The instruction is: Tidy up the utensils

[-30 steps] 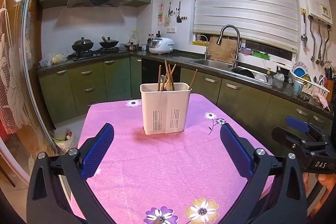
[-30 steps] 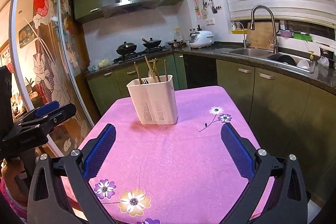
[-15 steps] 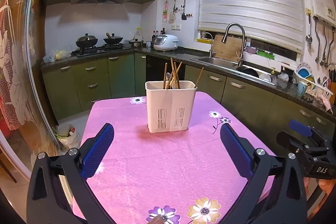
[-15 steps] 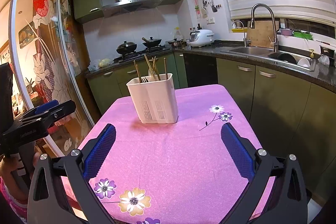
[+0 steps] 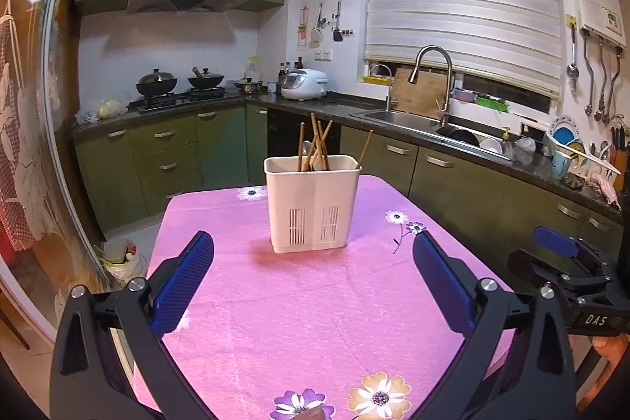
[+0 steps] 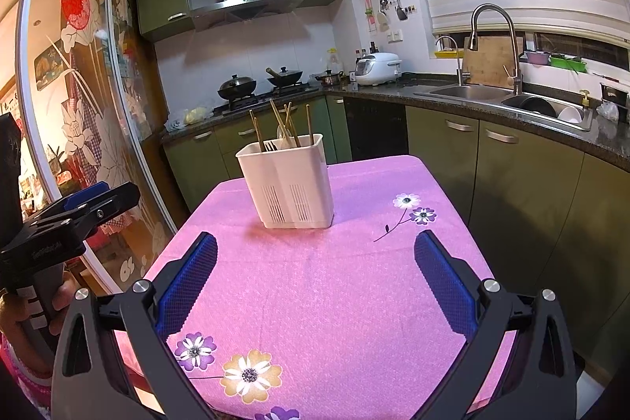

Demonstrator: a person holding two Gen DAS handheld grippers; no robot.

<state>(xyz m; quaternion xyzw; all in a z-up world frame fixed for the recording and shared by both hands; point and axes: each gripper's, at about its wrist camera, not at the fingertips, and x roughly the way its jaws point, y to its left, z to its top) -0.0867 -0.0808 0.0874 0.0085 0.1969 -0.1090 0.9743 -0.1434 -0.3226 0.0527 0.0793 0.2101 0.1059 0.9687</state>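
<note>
Hovering both my left gripper (image 5: 313,278) and right gripper (image 6: 315,278) spread wide and empty, facing the white utensil caddy (image 5: 313,201) of chopsticks (image 5: 317,144).

We see a pink flowered tablecloth (image 5: 315,309), green cabinets (image 5: 169,160), a steel sink (image 6: 468,92), a white rice cooker (image 5: 304,84) and two woks (image 5: 156,82) on the stove.

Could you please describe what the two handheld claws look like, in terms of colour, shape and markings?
Both match: the left claw and right claw have black angular frames with silver bolts and long fingers faced with ribbed blue pads. The right claw's body carries white "DAS" lettering. No cables show.
</note>
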